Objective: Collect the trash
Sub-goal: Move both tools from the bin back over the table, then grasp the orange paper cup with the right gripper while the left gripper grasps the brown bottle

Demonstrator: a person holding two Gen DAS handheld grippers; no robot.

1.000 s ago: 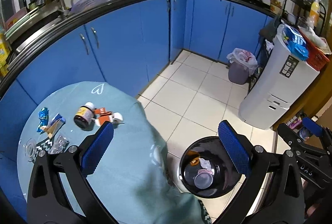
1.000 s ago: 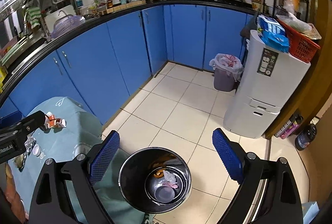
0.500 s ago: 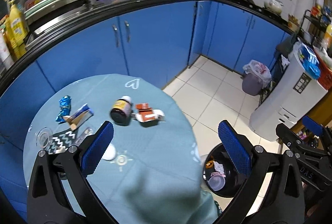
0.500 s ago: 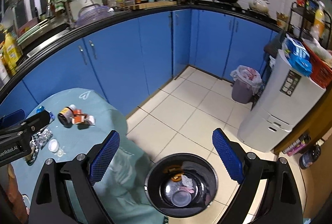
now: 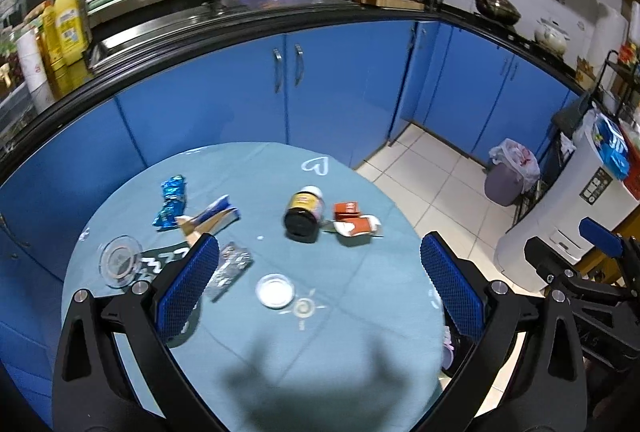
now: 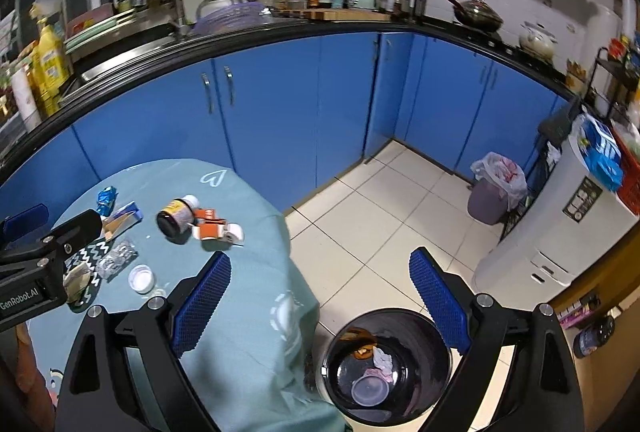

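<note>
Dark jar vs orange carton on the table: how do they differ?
The dark jar is round, dark-bodied with a yellow label and a white cap; the orange carton is boxy, orange and white. The jar looks intact and capped, while the carton is torn open and crumpled. The jar looks bulkier than the flattened carton. Both lie on their sides, next to each other on the teal tablecloth, ungripped.

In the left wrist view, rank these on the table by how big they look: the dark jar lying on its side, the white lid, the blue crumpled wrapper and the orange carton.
1. dark jar
2. orange carton and blue crumpled wrapper, too alike to rank
3. white lid, though nearest the camera
</note>
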